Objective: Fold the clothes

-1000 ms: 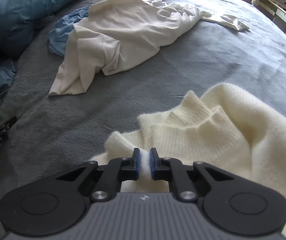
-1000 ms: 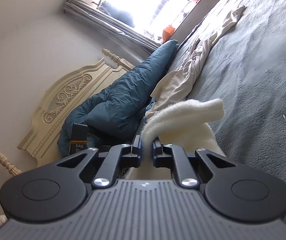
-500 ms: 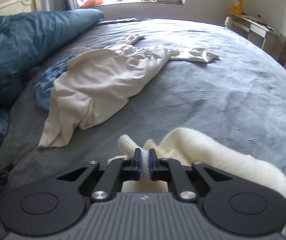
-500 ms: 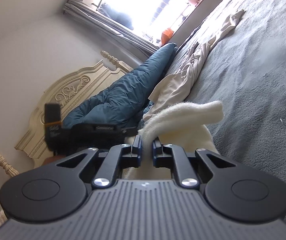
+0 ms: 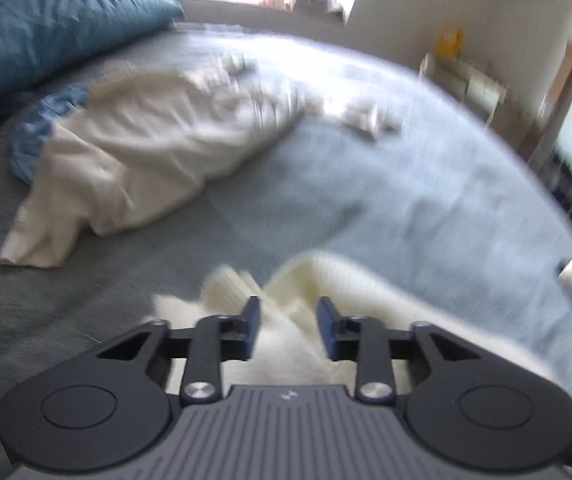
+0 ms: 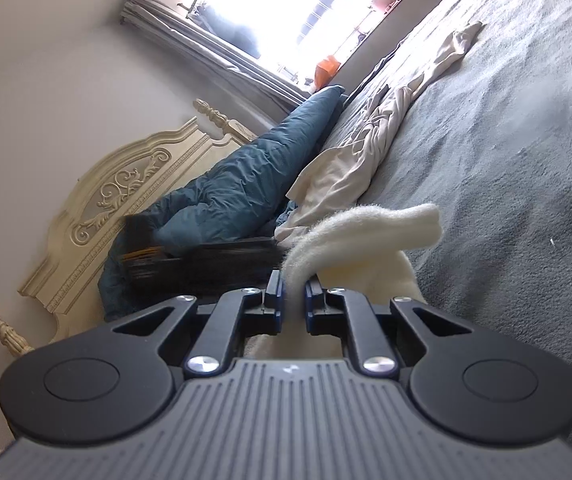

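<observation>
Left claw lets go of the sweater

The left claw (image 5: 288, 316) has just spread; the right claw (image 6: 293, 294) pinches the cream sweater (image 6: 369, 236), lying on the bed (image 5: 365, 208), likely one fold laid.

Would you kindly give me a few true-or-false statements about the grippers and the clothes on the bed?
1. The left gripper has its jaws apart over the cream sweater. True.
2. The right gripper holds nothing. False: it pinches the sweater.
3. A beige garment lies crumpled on the grey bedspread. True.
4. The duvet is red. False: it is teal.
</observation>
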